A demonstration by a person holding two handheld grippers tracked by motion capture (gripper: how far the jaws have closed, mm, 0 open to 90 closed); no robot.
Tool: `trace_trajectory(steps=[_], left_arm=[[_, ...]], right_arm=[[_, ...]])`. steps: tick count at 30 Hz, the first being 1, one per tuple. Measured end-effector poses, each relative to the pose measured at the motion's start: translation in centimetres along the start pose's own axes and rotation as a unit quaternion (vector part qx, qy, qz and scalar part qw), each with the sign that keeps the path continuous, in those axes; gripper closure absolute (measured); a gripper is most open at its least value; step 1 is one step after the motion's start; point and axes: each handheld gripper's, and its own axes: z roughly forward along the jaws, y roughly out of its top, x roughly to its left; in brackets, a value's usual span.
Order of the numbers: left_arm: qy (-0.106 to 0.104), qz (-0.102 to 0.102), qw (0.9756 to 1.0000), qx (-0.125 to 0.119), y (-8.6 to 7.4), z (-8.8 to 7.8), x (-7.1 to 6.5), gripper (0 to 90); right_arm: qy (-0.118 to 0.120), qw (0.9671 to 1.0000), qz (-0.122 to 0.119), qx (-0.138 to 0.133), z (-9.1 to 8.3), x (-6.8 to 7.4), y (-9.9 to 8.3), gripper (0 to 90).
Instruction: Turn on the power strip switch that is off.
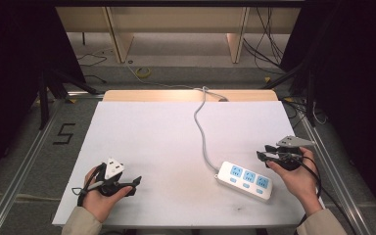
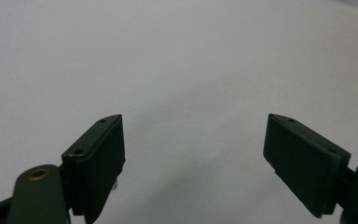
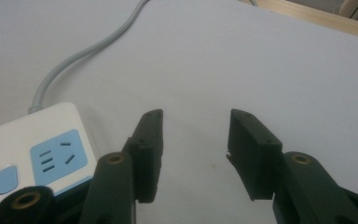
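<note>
The right gripper [image 1: 262, 154] hovers just beside the far end of the white power strip [image 1: 245, 180], its jaws spread apart with nothing between them and touching nothing. The power strip lies flat on the white table [image 1: 152, 142] near its right front, its grey cable [image 1: 201, 132] running away toward the far edge. The left gripper [image 1: 137, 185] rests near the table's left front, jaws wide apart and empty.

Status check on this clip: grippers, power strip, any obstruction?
Left gripper open, empty. Right gripper open, empty, beside power strip. Strip flat on white board, cable trailing away. Nothing in the way.
</note>
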Motion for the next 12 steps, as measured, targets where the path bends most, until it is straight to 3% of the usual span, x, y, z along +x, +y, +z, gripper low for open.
trace_trajectory(steps=[12], left_arm=[[-0.003, -0.008, 1.0, 0.004, -0.09, 0.52, 0.11, 18.0]], right_arm=[[0.003, 0.9999, 0.001, -0.015, -0.08, 0.23, -0.05, 47.0]])
